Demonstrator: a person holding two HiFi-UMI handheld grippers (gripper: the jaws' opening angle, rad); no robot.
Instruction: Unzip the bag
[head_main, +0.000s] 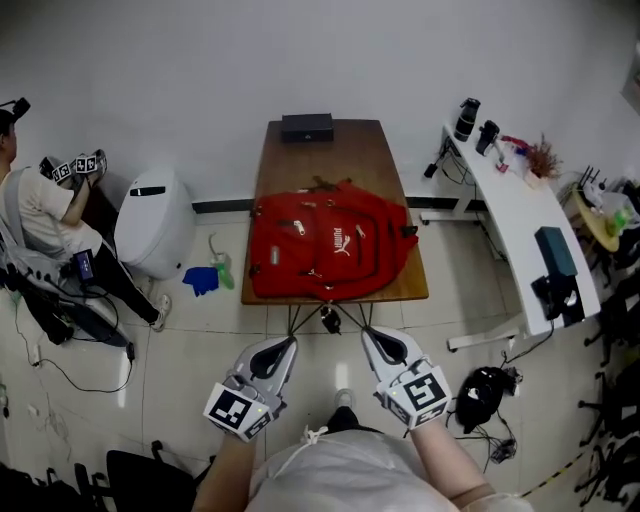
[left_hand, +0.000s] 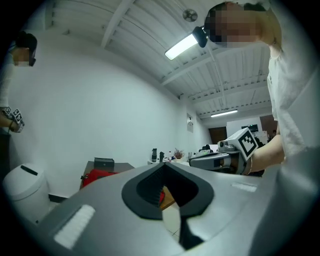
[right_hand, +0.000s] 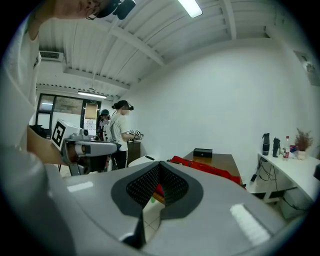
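A red backpack (head_main: 330, 245) lies flat on the brown wooden table (head_main: 330, 155), covering its near half; zip pulls show on its top. Both grippers hang in front of the person's body, short of the table's near edge and apart from the bag. My left gripper (head_main: 285, 345) has its jaws together with nothing in them, and so does my right gripper (head_main: 372, 335). In the left gripper view the backpack (left_hand: 97, 176) shows beyond the shut tips (left_hand: 162, 166). In the right gripper view the backpack (right_hand: 205, 167) lies past the shut tips (right_hand: 159, 164).
A black box (head_main: 307, 127) sits at the table's far end. A white desk (head_main: 520, 210) with bottles stands at the right. At the left are a white bin (head_main: 155, 220) and a seated person (head_main: 40, 215). A blue cloth (head_main: 203, 280) and a black bag (head_main: 485, 392) lie on the floor.
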